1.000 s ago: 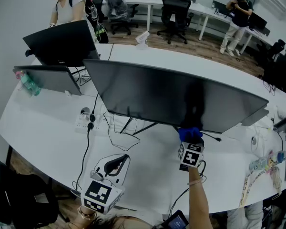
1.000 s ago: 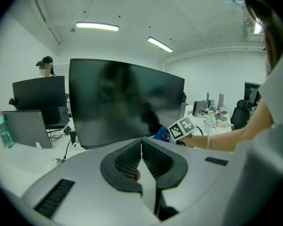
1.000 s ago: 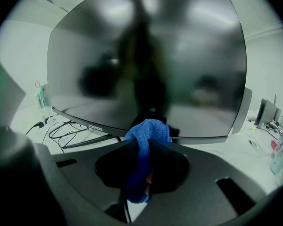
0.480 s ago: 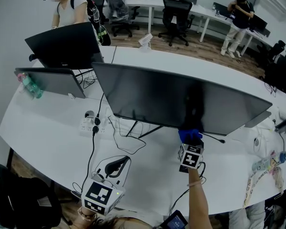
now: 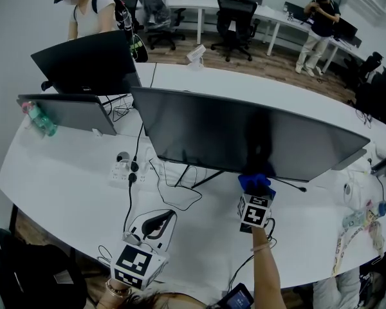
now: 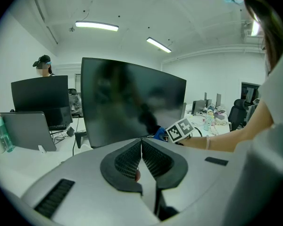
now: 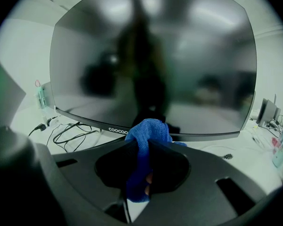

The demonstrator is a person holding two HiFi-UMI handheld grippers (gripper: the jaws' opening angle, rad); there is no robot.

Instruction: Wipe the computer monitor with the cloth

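Cloth [image 5: 255, 183] slightly leftward; cables [image 5: 170, 187] under monitor [image 5: 244, 131]

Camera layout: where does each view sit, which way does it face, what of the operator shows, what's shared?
Head view: on the person's head, steeply down at desk and monitor; shows left tool, right tool, right forearm.
Left gripper view: on the left tool, along its shut jaws toward the monitor; right forearm at right.
Right gripper view: on the right tool, facing the monitor's bottom edge; jaws shut on the blue cloth.
Shared: all see the monitor; head and left gripper views see the right tool's cube.
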